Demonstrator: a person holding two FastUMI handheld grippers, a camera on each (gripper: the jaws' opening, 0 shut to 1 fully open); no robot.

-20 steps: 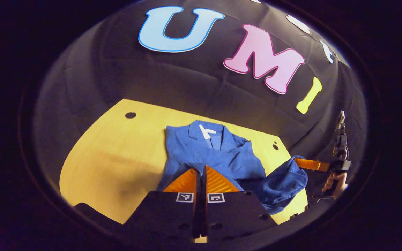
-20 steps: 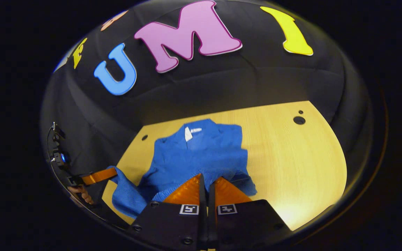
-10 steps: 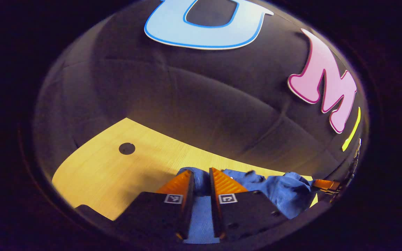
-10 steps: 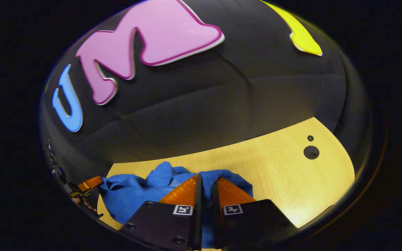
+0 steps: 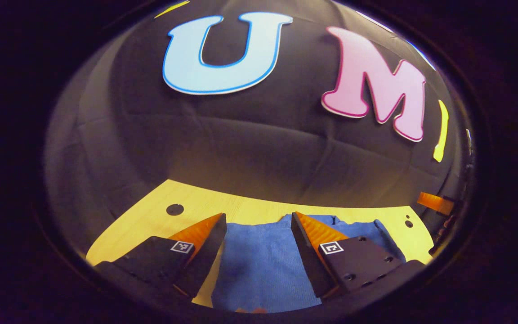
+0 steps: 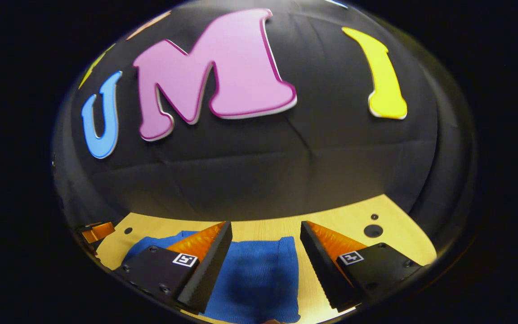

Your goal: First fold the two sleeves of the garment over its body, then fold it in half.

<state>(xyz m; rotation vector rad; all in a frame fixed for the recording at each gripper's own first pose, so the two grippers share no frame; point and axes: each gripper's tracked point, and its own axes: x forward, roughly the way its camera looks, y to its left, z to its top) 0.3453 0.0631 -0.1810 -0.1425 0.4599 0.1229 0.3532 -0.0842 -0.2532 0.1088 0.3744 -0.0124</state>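
Table [image 5: 151, 216] bears the folded blue garment [image 5: 259, 265], which lies directly below and ahead of both claws. Left gripper [image 5: 259, 225] and right gripper [image 6: 265, 231] hang spread apart, empty, equally near the cloth.

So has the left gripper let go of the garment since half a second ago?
Yes. The left gripper now stands open over the blue garment lying flat on the table.
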